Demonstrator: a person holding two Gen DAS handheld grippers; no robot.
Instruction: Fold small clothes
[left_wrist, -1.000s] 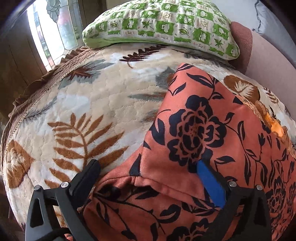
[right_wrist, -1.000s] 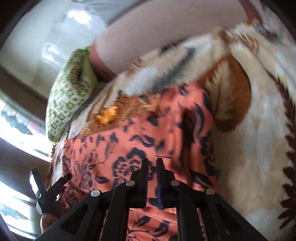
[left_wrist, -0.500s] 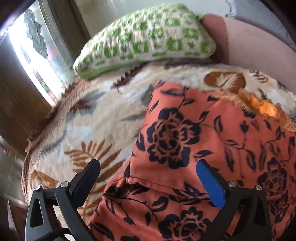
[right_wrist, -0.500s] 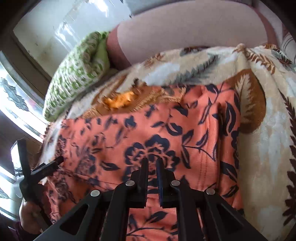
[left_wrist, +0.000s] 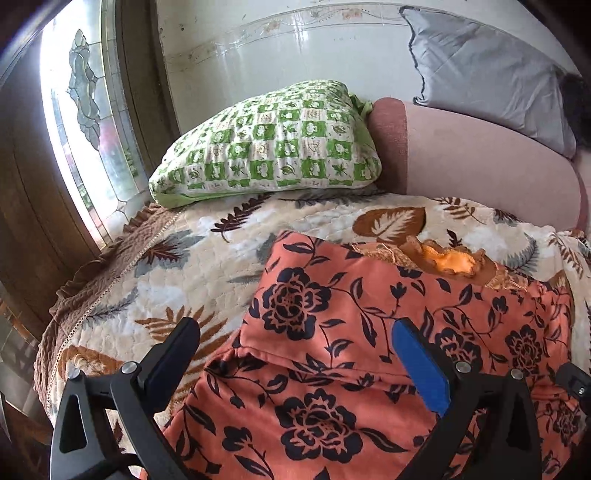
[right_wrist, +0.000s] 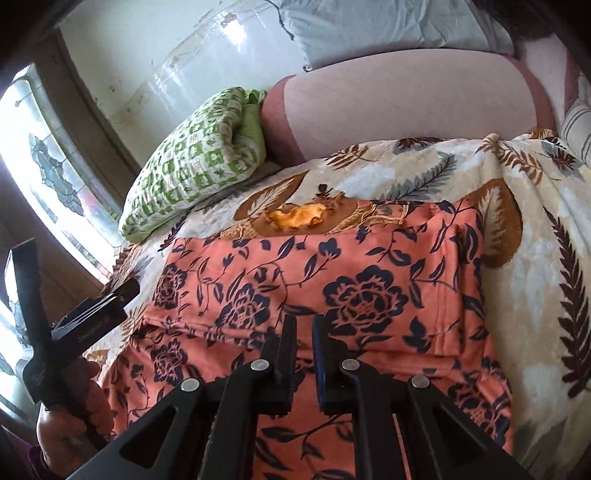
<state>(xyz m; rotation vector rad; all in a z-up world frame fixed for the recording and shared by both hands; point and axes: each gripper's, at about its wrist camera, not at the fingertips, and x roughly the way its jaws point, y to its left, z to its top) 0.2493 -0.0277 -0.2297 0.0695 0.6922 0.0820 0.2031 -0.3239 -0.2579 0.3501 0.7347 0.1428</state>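
Item: orange floral garment (left_wrist: 369, 332), black rose print, lying folded on a leaf-patterned quilt (left_wrist: 166, 266) that covers a bed. One layer is turned over another, its hemmed edge running across just ahead of both sets of tongs. An orange-and-gold embroidered neckline (right_wrist: 299, 218) shows at the garment's far edge.

Left tongs (left_wrist: 295, 354): spread wide, nothing gripped. The dark finger hangs over the quilt beside the garment's edge; the blue-padded finger is over the cloth. Whether either touches the fabric cannot be told.

Right tongs (right_wrist: 303, 332): nearly shut, a narrow gap between the fingers, poised over the folded hem. Whether any fabric is pinched cannot be told.

Left hand (right_wrist: 70, 417): seen from the right wrist view, gripping the left tool's handle, off to the left of the right tongs.

Beyond both tongs: green checked pillow (left_wrist: 269, 147), pink bolster (left_wrist: 480, 162), grey cushion (left_wrist: 487, 74), leaded window (left_wrist: 85, 122) far left.
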